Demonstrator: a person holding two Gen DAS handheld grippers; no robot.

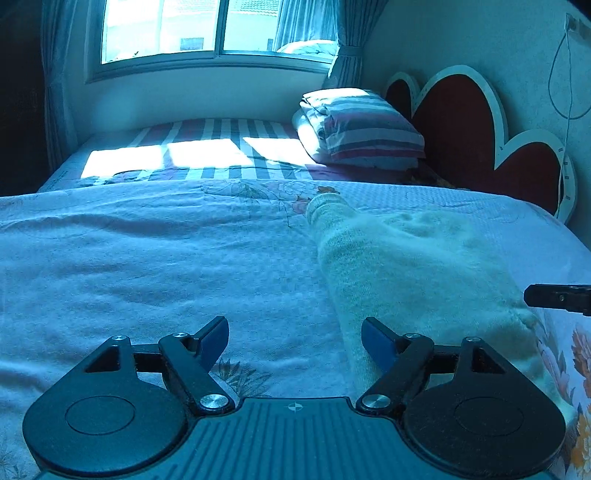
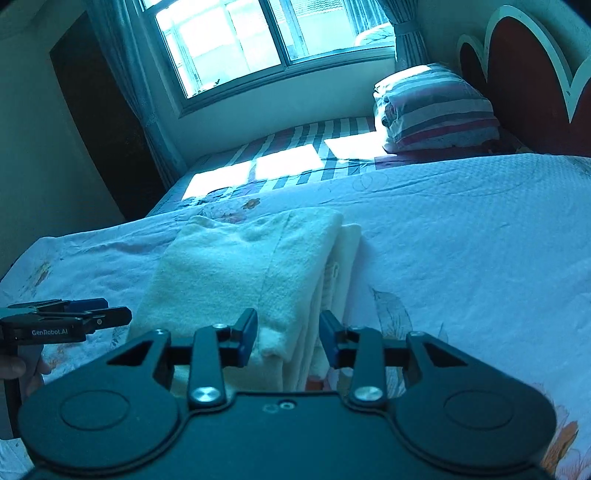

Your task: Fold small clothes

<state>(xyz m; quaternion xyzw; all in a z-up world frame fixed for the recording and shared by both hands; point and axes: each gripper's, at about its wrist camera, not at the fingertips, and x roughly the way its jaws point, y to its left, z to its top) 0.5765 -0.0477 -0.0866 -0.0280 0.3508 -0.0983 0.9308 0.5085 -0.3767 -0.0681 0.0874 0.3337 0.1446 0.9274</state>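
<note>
Cream sweater [image 2: 240,273] lies folded mid-bed [image 2: 461,229], near its front edge. Left gripper [image 1: 294,341] wide, empty. Right gripper [image 2: 288,341] part-open astride the sweater's near corner, pads not pressing. Risk: closing there snags only top layers, and the fold peels open.

Striped pillow [image 1: 364,127] against red scalloped headboard [image 1: 476,136], sunlit window [image 1: 218,27] beyond
</note>
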